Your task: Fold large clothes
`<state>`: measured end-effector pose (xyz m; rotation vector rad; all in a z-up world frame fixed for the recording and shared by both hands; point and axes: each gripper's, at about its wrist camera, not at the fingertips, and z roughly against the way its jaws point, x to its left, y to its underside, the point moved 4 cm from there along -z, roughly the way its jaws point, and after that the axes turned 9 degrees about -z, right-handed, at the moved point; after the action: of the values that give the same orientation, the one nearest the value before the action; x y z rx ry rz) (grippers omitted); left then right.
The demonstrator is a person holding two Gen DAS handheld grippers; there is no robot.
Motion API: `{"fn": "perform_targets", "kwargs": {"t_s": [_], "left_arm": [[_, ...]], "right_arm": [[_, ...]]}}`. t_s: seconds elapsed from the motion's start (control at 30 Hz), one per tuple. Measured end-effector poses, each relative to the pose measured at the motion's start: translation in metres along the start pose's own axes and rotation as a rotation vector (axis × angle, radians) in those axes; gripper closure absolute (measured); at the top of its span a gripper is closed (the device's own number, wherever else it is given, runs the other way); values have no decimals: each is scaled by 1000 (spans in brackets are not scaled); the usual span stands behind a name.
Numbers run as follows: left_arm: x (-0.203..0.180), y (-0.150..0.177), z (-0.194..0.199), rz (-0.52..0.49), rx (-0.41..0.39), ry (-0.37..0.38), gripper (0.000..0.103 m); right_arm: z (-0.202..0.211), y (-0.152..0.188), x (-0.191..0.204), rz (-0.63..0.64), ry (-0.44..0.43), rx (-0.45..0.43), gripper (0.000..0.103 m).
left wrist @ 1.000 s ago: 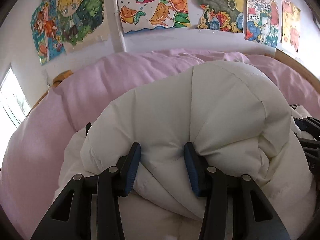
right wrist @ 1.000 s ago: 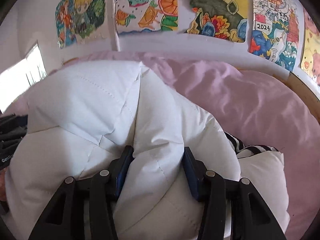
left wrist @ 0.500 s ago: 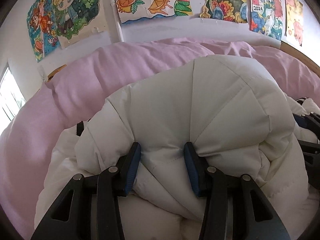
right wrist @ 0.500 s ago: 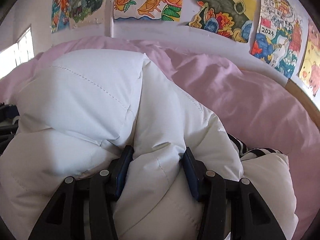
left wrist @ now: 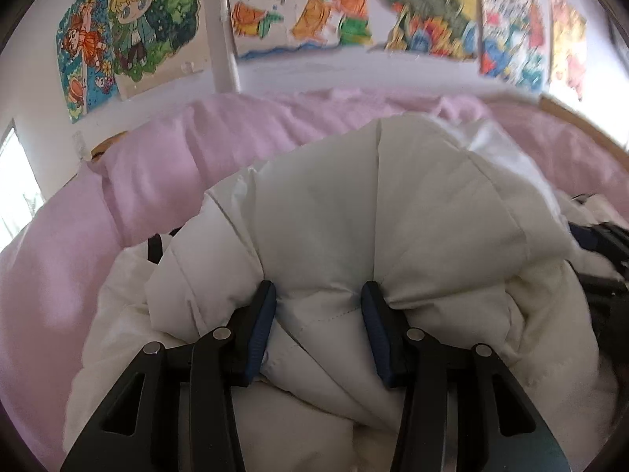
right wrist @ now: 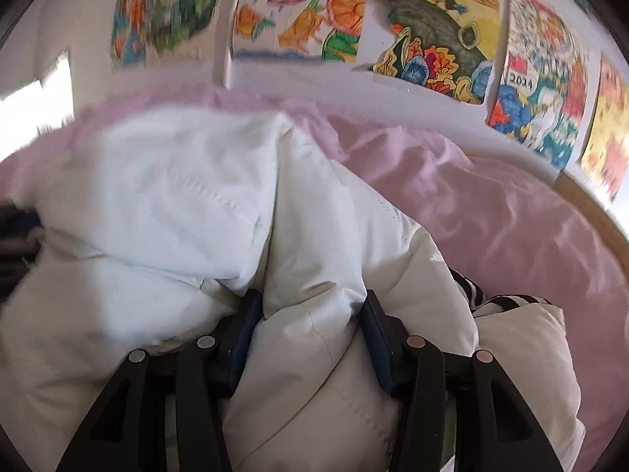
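A white wall hung with bright drawings runs behind a bed under a pink cover, and on that bed I have the white puffer coat bunched up in front of me.

My left hand-held gripper pinches a thick quilted fold of the coat, its blue pads pressed into the padding on either side. My right hand-held gripper clamps another fold of the same coat in the same way. The coat bulges up and forward from both grips, blocking most of what lies ahead.

In the right view, open pink cover spreads to the right as far as a wooden bed edge under the wall. In the left view there is pink cover to the left and behind the coat.

A striped black-and-white bit peeks out beside the coat on the right; I cannot tell what it belongs to. The other hand-held gripper shows only as a dark shape at the right edge of the left view. The drawings are blurred in places, and the coat's lower part is cut off by the frame.
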<state>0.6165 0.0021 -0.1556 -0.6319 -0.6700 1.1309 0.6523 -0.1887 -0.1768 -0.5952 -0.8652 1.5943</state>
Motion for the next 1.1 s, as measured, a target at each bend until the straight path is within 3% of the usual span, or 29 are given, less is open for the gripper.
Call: {"fn": "perform_targets", "kwargs": {"t_s": [0.1,0.23,0.3,0.4,0.5,0.57,0.63,0.7,0.77,0.83,0.9,0.93,1.0,1.1], "left_arm": [[7,-3,24,7,-46,67,62],[16,-8,30,49,-30,120,62],[11,-8,32,36,-32,102,62],[9,-9,37,42,-28,104,62],[19,-13,49,111,-35,166,62],[27,-20,62,174,-60,216,61],[34,-33,72,224,-101,237,50],[38,-48,71,246,-98,220,47],[44,-56,53,243,-11,127,47],[40,-54,31,187,78,64,47],[25,-48,19,74,102,-14,46],[14,-43,15,-8,101,-72,46],[4,-32,10,-62,71,-117,46],[8,-17,3,-16,39,-92,46]], "right_arm": [[26,-16,-13,-67,-90,-21,45],[62,-54,-15,-91,-114,-108,42],[71,-79,-12,-97,-124,-146,24],[47,-105,7,-52,-177,-61,23],[9,-81,14,12,-158,94,23],[8,-67,5,-45,-173,92,23],[13,-55,-7,-128,-196,85,23],[17,-44,-12,-156,-209,81,23],[23,-39,-14,-146,-195,54,23],[25,-35,-14,-129,-179,37,24],[22,-30,-11,-98,-156,26,24],[18,-26,-9,-87,-141,19,24],[9,-19,-7,-70,-114,8,24],[2,-11,-4,-51,-90,-7,24]]}}
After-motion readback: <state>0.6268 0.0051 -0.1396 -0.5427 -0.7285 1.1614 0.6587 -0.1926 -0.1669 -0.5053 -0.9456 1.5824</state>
